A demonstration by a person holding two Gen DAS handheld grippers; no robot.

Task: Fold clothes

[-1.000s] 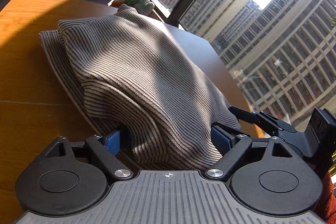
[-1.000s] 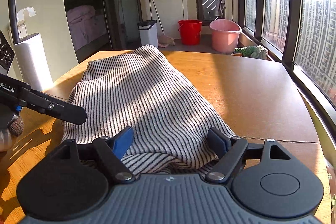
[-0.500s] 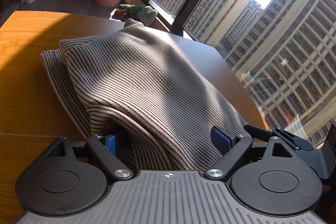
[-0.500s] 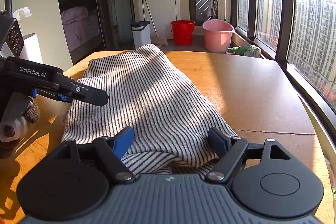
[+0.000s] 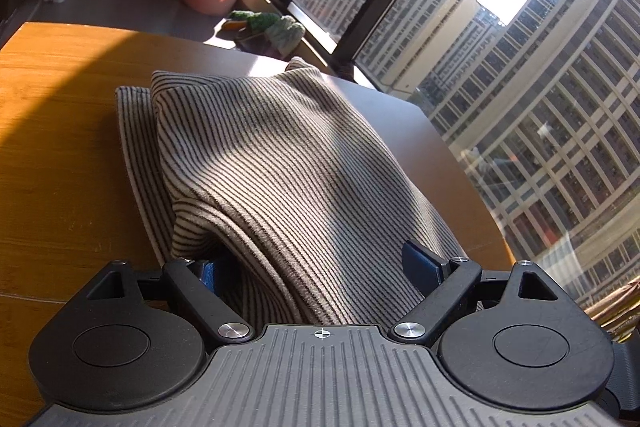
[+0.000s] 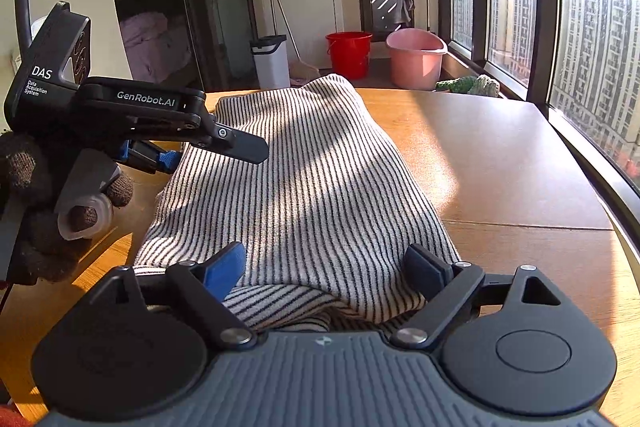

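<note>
A grey-and-black striped garment (image 5: 280, 163) lies folded in a long bundle on the wooden table (image 5: 60, 147). My left gripper (image 5: 316, 259) stands wide open at its near left edge. A fold of cloth drapes over the left finger, while the right pad (image 5: 420, 263) is bare beside the cloth. In the right wrist view the garment (image 6: 320, 167) runs away from my right gripper (image 6: 326, 263), whose jaws are opening with the near hem between them and the pads off it. The left gripper (image 6: 212, 157), held by a gloved hand (image 6: 36, 195), straddles the cloth's left edge.
The table's curved edge (image 6: 600, 167) runs close to the window on the right. On the floor beyond the table stand a red bucket (image 6: 348, 53), a pink basin (image 6: 416, 57) and a white bin (image 6: 270, 61). A green rag (image 5: 268, 25) lies by the sill.
In the right wrist view the left gripper has moved right, up to the cloth's left edge. The right gripper's jaws have widened a little. The right gripper has slid out of the left wrist view.
</note>
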